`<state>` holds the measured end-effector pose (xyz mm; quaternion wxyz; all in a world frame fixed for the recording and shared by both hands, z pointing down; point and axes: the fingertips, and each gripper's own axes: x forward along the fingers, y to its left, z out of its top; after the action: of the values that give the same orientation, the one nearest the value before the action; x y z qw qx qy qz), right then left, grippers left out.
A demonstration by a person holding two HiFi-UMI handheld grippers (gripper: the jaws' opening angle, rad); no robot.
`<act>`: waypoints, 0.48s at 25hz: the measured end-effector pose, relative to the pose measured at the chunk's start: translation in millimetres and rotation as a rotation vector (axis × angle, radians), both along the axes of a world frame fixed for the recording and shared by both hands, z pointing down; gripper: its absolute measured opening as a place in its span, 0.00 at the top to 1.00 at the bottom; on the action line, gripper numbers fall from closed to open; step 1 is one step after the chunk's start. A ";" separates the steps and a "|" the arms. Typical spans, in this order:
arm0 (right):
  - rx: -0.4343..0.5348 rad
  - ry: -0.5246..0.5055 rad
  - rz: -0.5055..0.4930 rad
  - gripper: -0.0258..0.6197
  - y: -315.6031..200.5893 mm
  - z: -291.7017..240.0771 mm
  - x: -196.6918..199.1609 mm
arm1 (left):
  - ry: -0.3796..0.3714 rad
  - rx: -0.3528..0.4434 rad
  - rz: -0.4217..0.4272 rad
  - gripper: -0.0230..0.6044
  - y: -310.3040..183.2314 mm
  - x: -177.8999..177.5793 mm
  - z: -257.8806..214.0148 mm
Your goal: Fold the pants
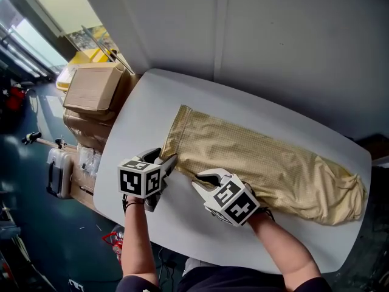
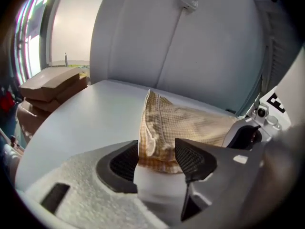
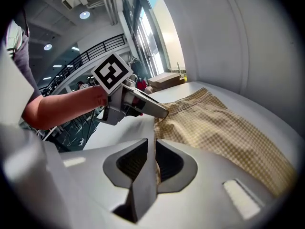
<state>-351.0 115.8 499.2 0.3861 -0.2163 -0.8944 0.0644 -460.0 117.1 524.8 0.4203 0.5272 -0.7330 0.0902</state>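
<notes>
Although seemingly doubled lengthwise on the desk (image 1: 152, 102), lacks cross folds in pants (image 1: 261, 157); straddles corner with wide left gripper (image 2: 157, 160), pinches edge with narrow right gripper (image 3: 151, 161).

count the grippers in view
2. The left gripper is at the left end of the pants, cloth between its open jaws; the right gripper beside it pinches their near edge. None hidden.

A rounded white desk (image 1: 143, 117) stood against a grey wall (image 1: 273, 41). At its left end a closed cardboard box (image 1: 91, 87) sat on a brown wrapped bundle (image 1: 85, 129), with something yellow (image 1: 82, 59) behind it. A grey hard case (image 1: 58, 174) lay on the dark floor (image 1: 36, 236) below. A thin cable (image 2: 171, 37) ran down the wall from a small white fitting (image 2: 189, 2).
</notes>
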 end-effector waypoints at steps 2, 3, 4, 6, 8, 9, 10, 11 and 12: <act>0.001 -0.002 0.002 0.87 -0.6 -2.1 0.6 | 0.060 0.060 -0.017 0.57 -5.4 5.1 -3.0; 0.001 -0.006 0.007 0.87 -2.1 -4.0 0.6 | 0.082 0.075 -0.044 0.57 -5.4 4.1 -3.2; 0.002 -0.012 0.014 0.88 -4.1 -6.2 0.5 | 0.094 0.072 -0.080 0.63 -3.2 0.3 -1.3; 0.001 -0.022 0.029 0.88 -7.8 -9.7 1.1 | 0.099 0.039 -0.142 0.76 2.2 -7.9 4.5; 0.000 -0.029 0.045 0.89 -11.6 -11.8 2.1 | 0.080 0.004 -0.156 0.78 3.1 -11.0 7.8; 0.000 -0.033 0.057 0.89 -13.9 -12.7 2.4 | 0.063 -0.014 -0.152 0.79 2.6 -11.5 8.6; -0.001 -0.036 0.069 0.90 -16.4 -13.9 3.1 | 0.049 -0.026 -0.147 0.81 1.9 -11.6 8.8; -0.004 -0.040 0.081 0.90 -19.0 -15.2 4.2 | 0.042 -0.030 -0.147 0.84 1.0 -11.6 8.4; -0.008 -0.043 0.092 0.90 -21.7 -16.6 5.7 | 0.039 -0.029 -0.150 0.91 -0.1 -11.7 7.2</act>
<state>-345.3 94.1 482.7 0.3625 -0.1777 -0.9113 0.0813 -471.7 117.0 532.0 0.4477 0.4665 -0.7606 0.0588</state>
